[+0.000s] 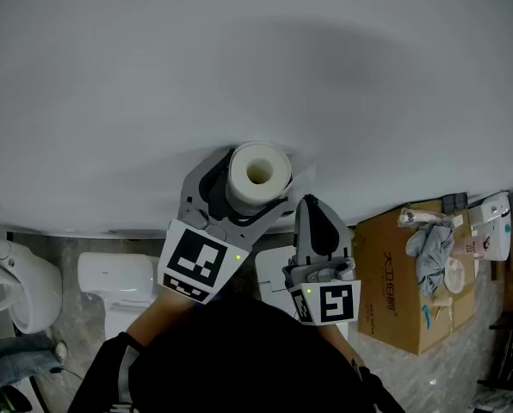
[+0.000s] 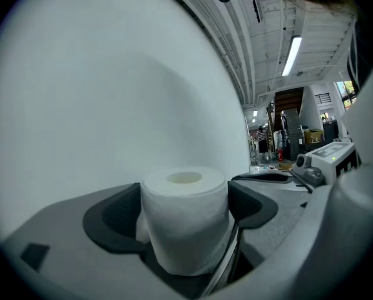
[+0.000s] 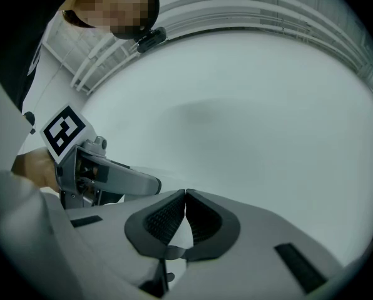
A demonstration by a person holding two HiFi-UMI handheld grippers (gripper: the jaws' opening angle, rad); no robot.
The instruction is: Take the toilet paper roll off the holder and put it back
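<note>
Toilet-paper task, at the wall [image 1: 239, 58]. The left gripper [image 1: 244, 198] has its jaws wide apart on either side of the roll [image 1: 258, 175], whose open core faces up. Its pads lie at the roll's sides, and the paper shows no squeeze, so the roll appears flanked rather than clamped. The right gripper [image 1: 310, 203], just right of the left one, has its jaws together with nothing between them. In the left gripper view a thin metal rod [image 2: 227, 264] runs beneath the roll. It is probably part of the holder, though the holder itself cannot be made out. The stage is uncertain: the roll stands against the wall where a holder would be, so either removal has not yet begun or the return is being finished. Counts: one roll, two grippers, one rod, and one cardboard box [image 1: 411, 282] on the floor at the right.
</note>
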